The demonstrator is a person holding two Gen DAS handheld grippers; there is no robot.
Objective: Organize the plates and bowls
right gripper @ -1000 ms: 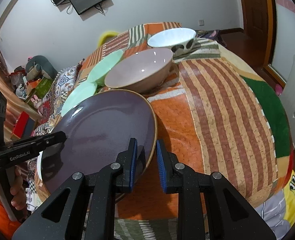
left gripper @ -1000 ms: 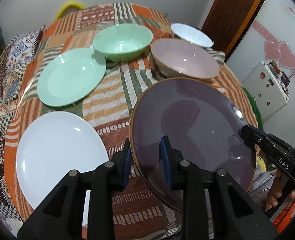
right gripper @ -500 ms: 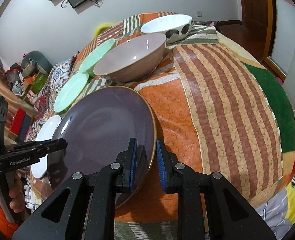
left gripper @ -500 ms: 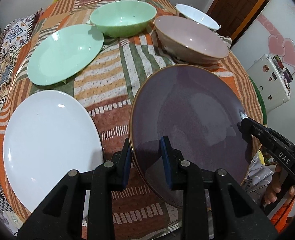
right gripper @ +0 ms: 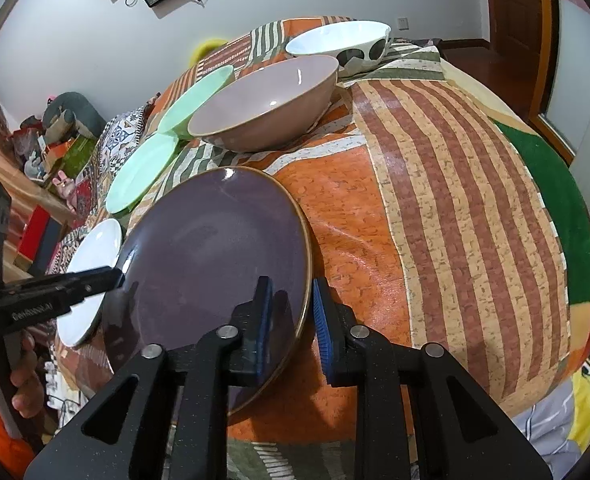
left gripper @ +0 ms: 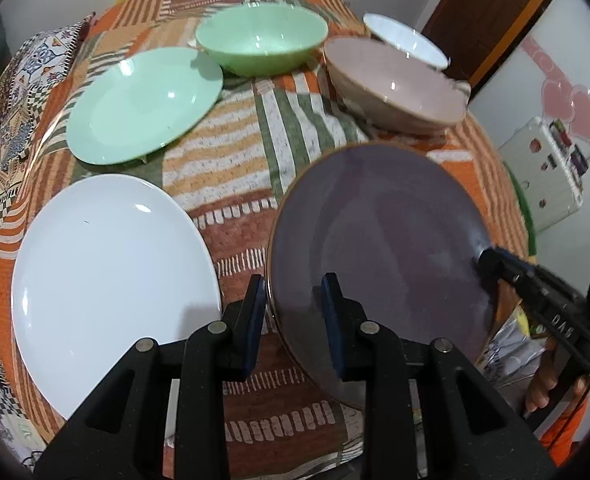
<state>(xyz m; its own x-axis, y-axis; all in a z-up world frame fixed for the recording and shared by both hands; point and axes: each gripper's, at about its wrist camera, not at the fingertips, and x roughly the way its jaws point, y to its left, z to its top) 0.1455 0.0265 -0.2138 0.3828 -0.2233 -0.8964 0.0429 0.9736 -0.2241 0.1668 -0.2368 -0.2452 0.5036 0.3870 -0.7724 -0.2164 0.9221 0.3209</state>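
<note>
Holding anything, that left claw?

Yes. It is nearly closed on the rim of the purple plate, at about 8 o'clock on the plate in the left wrist view, with one blue pad on top and the other under the edge.

And the right claw?

It straddles the opposite rim, at roughly 3 o'clock in that same view. Its jaws are opening: the rim sits between the pads, and a sliver of gap shows on the outer side.

Where does the plate sit?

Low over the near edge of the patchwork cloth. I cannot tell whether it rests fully on it.

What lies around it?

From the purple plate, the white plate lies at 9 o'clock, just beside it. The green plate is at 10 o'clock, apart from both. The green bowl stands at 11 o'clock. The pink bowl is at 12 o'clock, near the purple rim. Behind that, the white bowl with black spots touches or almost touches it.

Any person visible?

Only fingers wrapped around the right handle, at 4 o'clock.
</note>
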